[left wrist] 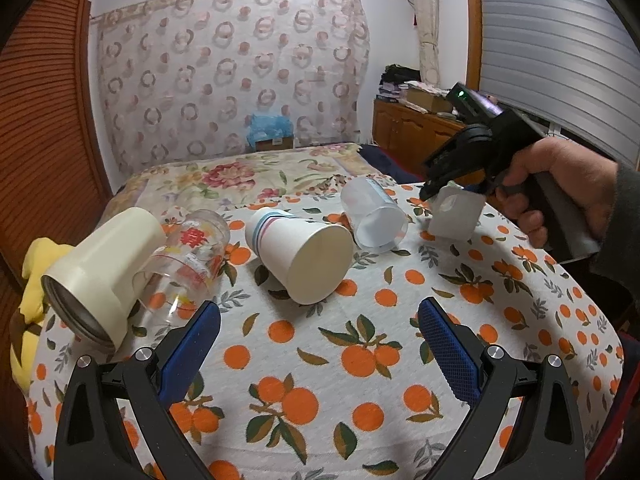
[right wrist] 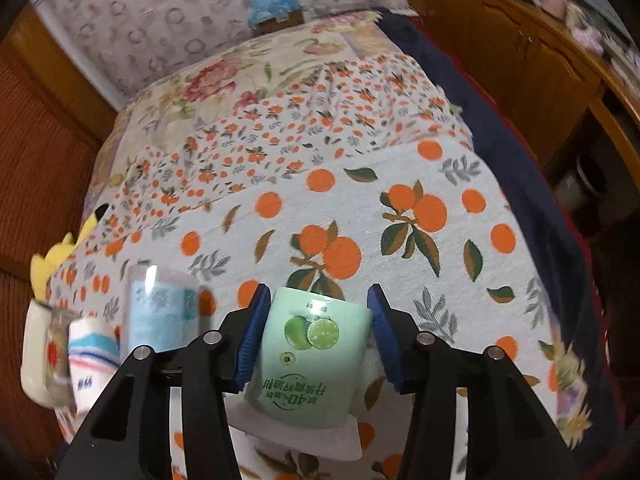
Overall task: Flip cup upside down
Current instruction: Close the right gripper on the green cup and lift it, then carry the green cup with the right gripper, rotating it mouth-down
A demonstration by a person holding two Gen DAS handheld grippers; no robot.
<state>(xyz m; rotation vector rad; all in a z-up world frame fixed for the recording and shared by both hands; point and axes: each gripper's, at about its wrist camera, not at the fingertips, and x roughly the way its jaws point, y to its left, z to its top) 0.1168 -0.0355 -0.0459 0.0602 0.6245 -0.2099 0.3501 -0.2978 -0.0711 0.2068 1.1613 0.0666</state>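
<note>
A pale green lime-printed cup (right wrist: 310, 356) stands upside down on the orange-print cloth, its print inverted, between the blue pads of my right gripper (right wrist: 316, 330). The left pad touches it; a narrow gap shows at the right pad. In the left wrist view it appears white (left wrist: 456, 216) under the right gripper (left wrist: 434, 194). My left gripper (left wrist: 320, 344) is open and empty above the cloth, short of a paper cup (left wrist: 304, 256) lying on its side.
On the cloth (left wrist: 360, 360) lie a cream steel-lined mug (left wrist: 100, 272), a clear printed glass (left wrist: 192, 256) and a translucent plastic cup (left wrist: 374, 216), all tipped over. A yellow plush (left wrist: 32, 292) sits at the left edge. A wooden cabinet (left wrist: 416, 132) stands back right.
</note>
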